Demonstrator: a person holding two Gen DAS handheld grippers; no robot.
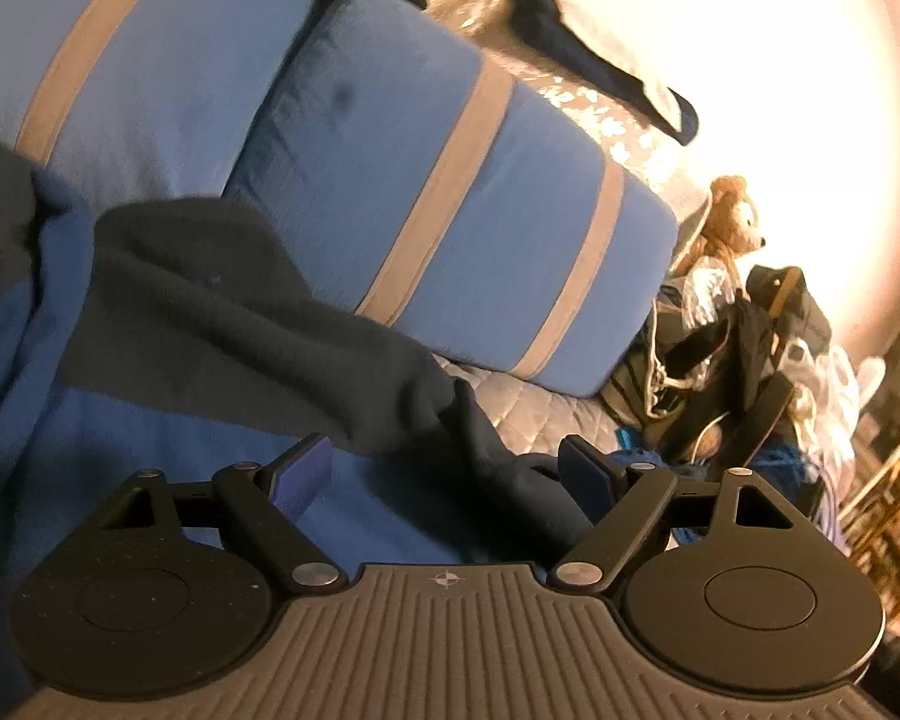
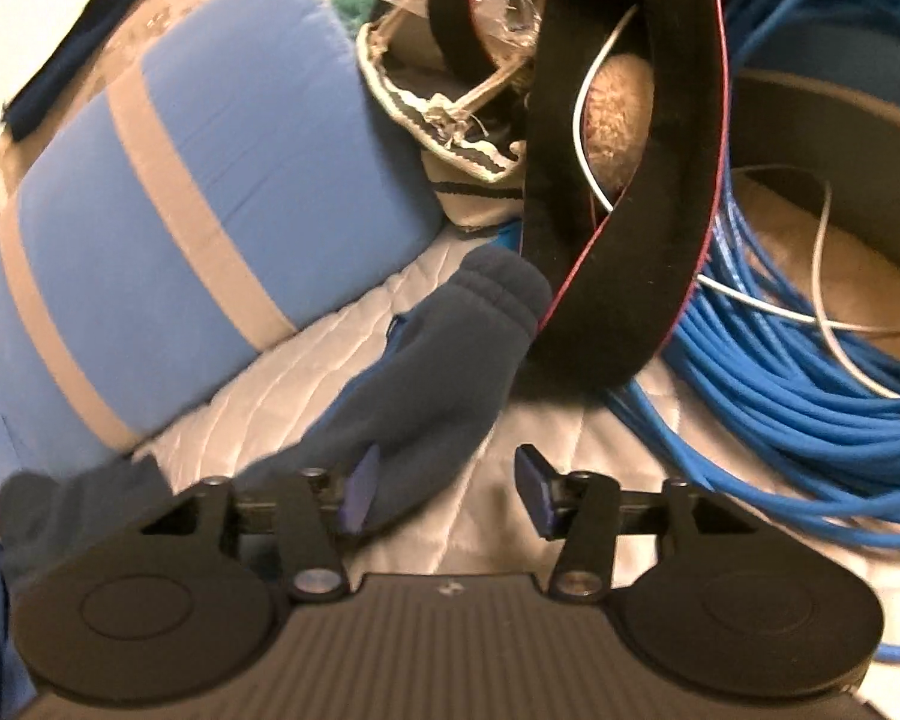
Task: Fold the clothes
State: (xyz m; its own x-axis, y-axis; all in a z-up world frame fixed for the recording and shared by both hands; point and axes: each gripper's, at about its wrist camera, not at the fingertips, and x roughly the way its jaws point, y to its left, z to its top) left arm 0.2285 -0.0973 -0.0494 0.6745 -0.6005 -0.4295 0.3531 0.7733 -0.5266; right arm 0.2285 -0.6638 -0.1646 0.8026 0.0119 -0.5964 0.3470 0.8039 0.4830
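Observation:
A dark navy fleece garment (image 1: 222, 300) with bright blue panels (image 1: 120, 450) lies crumpled on the bed in the left wrist view. My left gripper (image 1: 444, 468) hovers over it with its jaws wide apart. A fold of the navy cloth runs under the gap toward the right pad, and neither pad presses on it. In the right wrist view, one navy sleeve (image 2: 450, 348) with a ribbed cuff stretches over the white quilted mattress (image 2: 306, 372). My right gripper (image 2: 447, 486) stands open at the sleeve's lower part. The cloth lies beside its left pad (image 2: 360, 492), and the right pad is over bare quilt.
A blue pillow with grey stripes (image 1: 450, 210) (image 2: 180, 180) lies just beyond the garment. A coil of blue cable (image 2: 780, 372) and a black strap with red edging (image 2: 630, 180) crowd the sleeve's cuff end. A teddy bear (image 1: 732, 216), bags and dark clothes pile at the right.

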